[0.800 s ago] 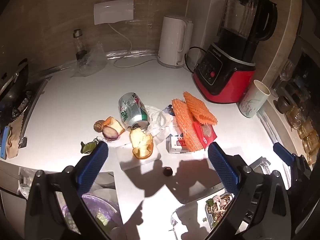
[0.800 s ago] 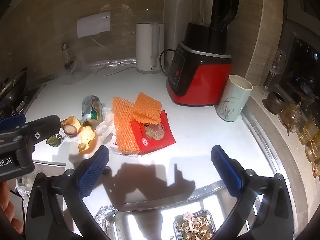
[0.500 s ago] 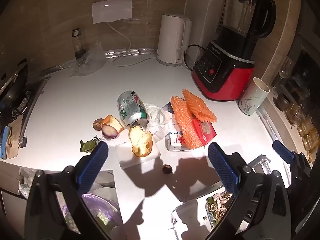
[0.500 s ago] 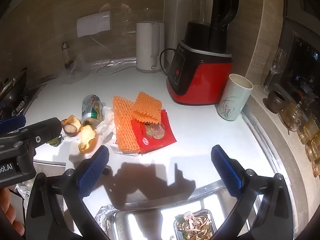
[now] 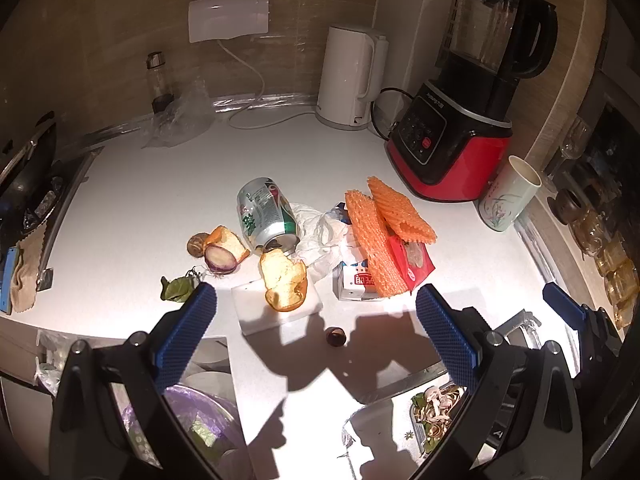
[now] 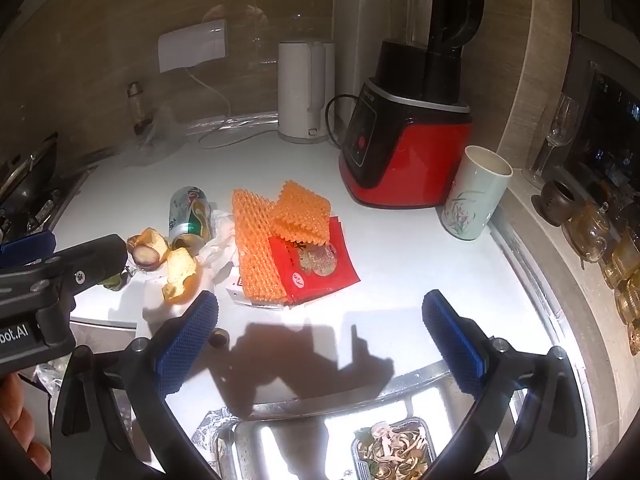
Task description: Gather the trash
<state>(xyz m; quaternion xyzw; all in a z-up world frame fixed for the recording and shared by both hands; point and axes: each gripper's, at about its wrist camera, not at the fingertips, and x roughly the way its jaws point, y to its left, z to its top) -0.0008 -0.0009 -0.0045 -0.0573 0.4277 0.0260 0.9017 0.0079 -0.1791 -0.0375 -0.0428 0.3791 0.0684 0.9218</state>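
**Trash heap lay straight ahead of the left tool, off to the left of the right one**

The trash sat in a loose cluster on the white desk point(image 5: 132, 200), none of it yet gripped. Both tools hung above the near edge with their blue pads spread wide and nothing between them: the left tool point(image 5: 316, 336) and the right tool point(image 6: 320, 332).

Nearest the left tool lay a small dark nut-like bit point(image 5: 335, 336), almost centred in its gap. Just beyond it sat a white block point(image 5: 256, 312) with a piece of orange peel point(image 5: 283, 282) resting on it. A halved onion point(image 5: 219, 258) and a green leaf scrap point(image 5: 176, 289) lay to the left of the peel.

Farther on, the drink can point(image 5: 266, 214) lay on its side, its long axis running away from the left tool and its open end toward the peel. Crumpled white plastic point(image 5: 320, 232) touched it on the right. Orange foam netting point(image 6: 276, 236) overlapped a red wrapper point(image 6: 316, 268) and a small white carton point(image 5: 354, 284).

From the right tool, the netting and wrapper lay ahead and slightly left; the can and peel were well to its left. My judgement was that the left tool was better placed for the peel and can, the right for the wrapper pile.
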